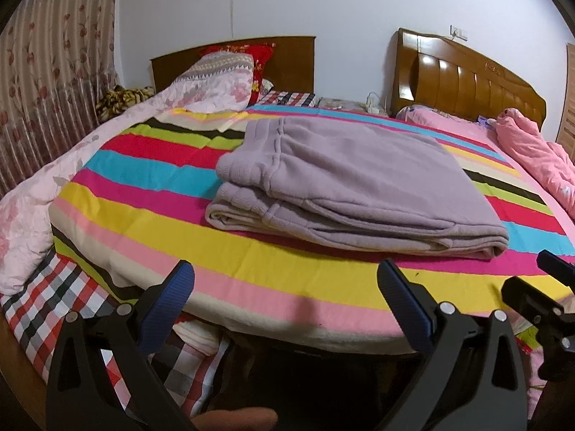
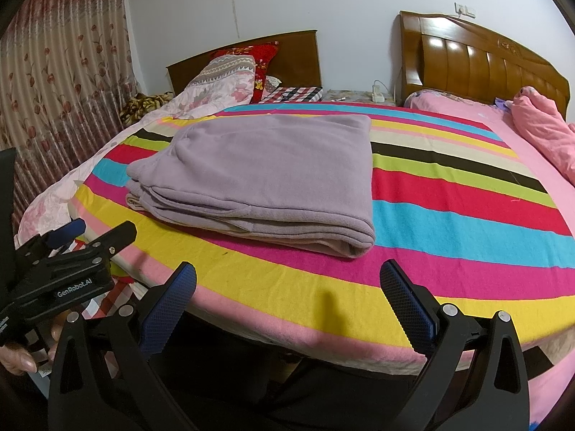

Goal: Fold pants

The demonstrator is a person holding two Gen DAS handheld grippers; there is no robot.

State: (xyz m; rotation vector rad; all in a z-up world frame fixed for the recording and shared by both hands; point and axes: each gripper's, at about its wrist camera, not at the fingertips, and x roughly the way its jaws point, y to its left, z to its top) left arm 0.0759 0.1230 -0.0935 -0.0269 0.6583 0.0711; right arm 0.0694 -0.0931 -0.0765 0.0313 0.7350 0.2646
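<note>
The lilac fleece pants (image 1: pixel 355 183) lie folded into a thick rectangle on the striped blanket (image 1: pixel 151 215), with the waistband at the left end. In the right wrist view the same pants (image 2: pixel 266 179) lie left of centre on the striped blanket (image 2: pixel 449 215). My left gripper (image 1: pixel 287 276) hovers open over the blanket's near edge, short of the pants, with nothing between its blue pads. My right gripper (image 2: pixel 287 280) is open too, held back at the near edge. The left gripper (image 2: pixel 93 233) shows at the left of the right wrist view, and the right gripper's body (image 1: pixel 539 298) at the right of the left wrist view.
A floral quilt (image 1: pixel 43 197) and pillows (image 1: pixel 230 72) pile up at the left and back. A pink duvet (image 1: pixel 539 158) lies on the second bed at the right. Two wooden headboards (image 1: pixel 467 79) stand against the wall. Curtains (image 1: pixel 46 72) hang at the left. A checked sheet (image 1: pixel 54 305) hangs below.
</note>
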